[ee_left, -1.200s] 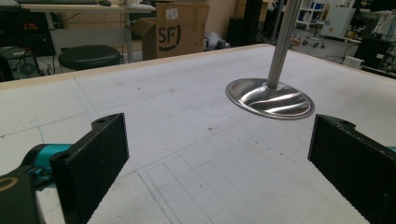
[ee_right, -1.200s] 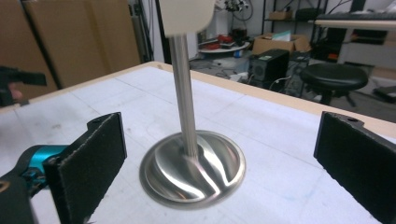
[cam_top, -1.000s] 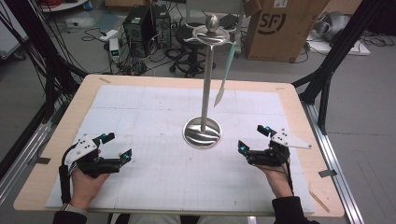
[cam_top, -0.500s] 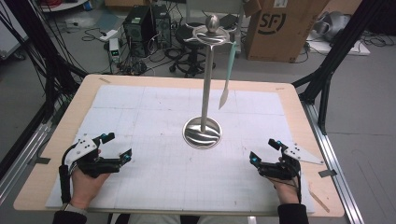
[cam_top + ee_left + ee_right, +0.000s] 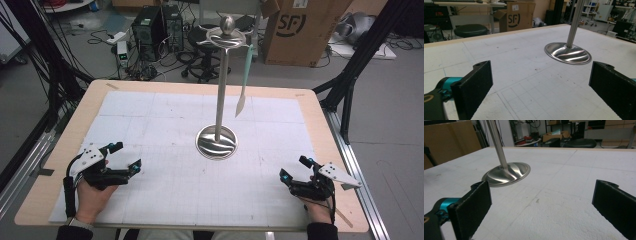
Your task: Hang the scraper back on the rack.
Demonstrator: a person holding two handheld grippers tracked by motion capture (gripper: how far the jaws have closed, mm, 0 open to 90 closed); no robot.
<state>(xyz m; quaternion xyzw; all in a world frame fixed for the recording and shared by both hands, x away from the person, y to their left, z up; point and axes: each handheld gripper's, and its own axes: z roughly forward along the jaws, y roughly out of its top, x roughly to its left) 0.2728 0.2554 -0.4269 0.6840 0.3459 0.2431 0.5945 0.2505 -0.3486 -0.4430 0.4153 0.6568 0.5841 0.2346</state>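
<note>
Idle step: left gripper (image 5: 121,162) at 8 o'clock, right gripper (image 5: 295,172) at 4 o'clock, jaws spread, empty. Tall polished steel stand (image 5: 218,125) centre; hanging pale-green utensil (image 5: 244,87), probably a spatula, needs reaching.

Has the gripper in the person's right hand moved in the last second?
Yes. In the high view the right gripper has drawn back from the metal stand's base, toward the person and out to the table's right edge.

Right gripper (image 5: 541,207): jaws wide apart, nothing between, low over white gridded mat (image 5: 564,195). Steel stand (image 5: 506,173), round base w/ upright pole, far left. Cardboard box (image 5: 449,140) beyond.
</note>
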